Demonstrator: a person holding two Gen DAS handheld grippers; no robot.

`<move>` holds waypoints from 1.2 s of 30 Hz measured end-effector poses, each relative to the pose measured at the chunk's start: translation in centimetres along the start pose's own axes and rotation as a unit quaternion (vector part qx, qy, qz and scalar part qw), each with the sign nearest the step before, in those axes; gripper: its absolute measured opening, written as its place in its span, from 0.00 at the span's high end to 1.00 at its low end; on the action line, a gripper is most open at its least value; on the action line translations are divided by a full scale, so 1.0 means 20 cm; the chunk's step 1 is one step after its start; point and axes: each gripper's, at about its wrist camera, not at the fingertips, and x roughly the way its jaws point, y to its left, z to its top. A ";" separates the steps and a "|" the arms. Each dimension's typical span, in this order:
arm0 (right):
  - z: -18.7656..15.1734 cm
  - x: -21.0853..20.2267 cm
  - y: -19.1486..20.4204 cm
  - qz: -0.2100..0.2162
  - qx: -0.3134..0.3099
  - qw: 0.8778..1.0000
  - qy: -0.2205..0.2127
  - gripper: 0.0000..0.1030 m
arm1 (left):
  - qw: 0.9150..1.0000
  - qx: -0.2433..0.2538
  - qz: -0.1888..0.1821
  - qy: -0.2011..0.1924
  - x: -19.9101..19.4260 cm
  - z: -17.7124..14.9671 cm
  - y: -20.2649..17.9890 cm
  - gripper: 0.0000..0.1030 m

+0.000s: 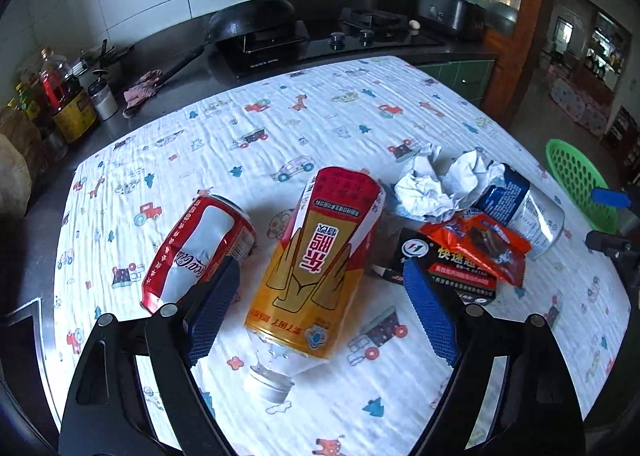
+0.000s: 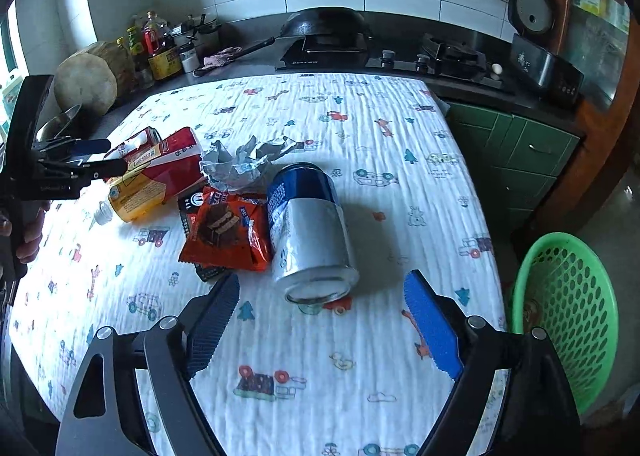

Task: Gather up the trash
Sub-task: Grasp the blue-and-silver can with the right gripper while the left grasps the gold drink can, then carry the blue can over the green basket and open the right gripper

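Note:
On the printed tablecloth (image 1: 320,115) lies a yellow and red plastic bottle (image 1: 320,256), cap towards me. My left gripper (image 1: 320,272) straddles it with both blue pads clear of its sides, so it is open. A crushed red cola can (image 1: 200,252) rests just left of the bottle. Further right lie crumpled white paper (image 1: 436,183), an orange snack wrapper (image 1: 484,244) on a black box (image 1: 444,272), and a blue and silver can (image 1: 520,211). In the right wrist view that can (image 2: 308,228) lies on its side, base towards my right gripper (image 2: 322,284), which is open and not touching it.
A green perforated basket (image 2: 568,316) stands off the table's right edge. Behind the table runs a dark counter with a wok (image 2: 324,25) on a hob, sauce bottles (image 2: 160,47), a round chopping block (image 2: 86,83) and a rice cooker (image 2: 540,43).

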 end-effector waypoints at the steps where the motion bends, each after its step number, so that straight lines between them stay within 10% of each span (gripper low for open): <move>1: 0.02 0.03 0.00 0.000 0.000 1.000 0.004 0.23 | 1.000 0.002 0.000 0.006 0.03 0.00 0.01 0.17; 36: 0.17 0.52 0.02 0.029 0.008 0.996 0.082 0.42 | 0.996 0.028 -0.039 0.071 0.37 0.00 0.03 0.29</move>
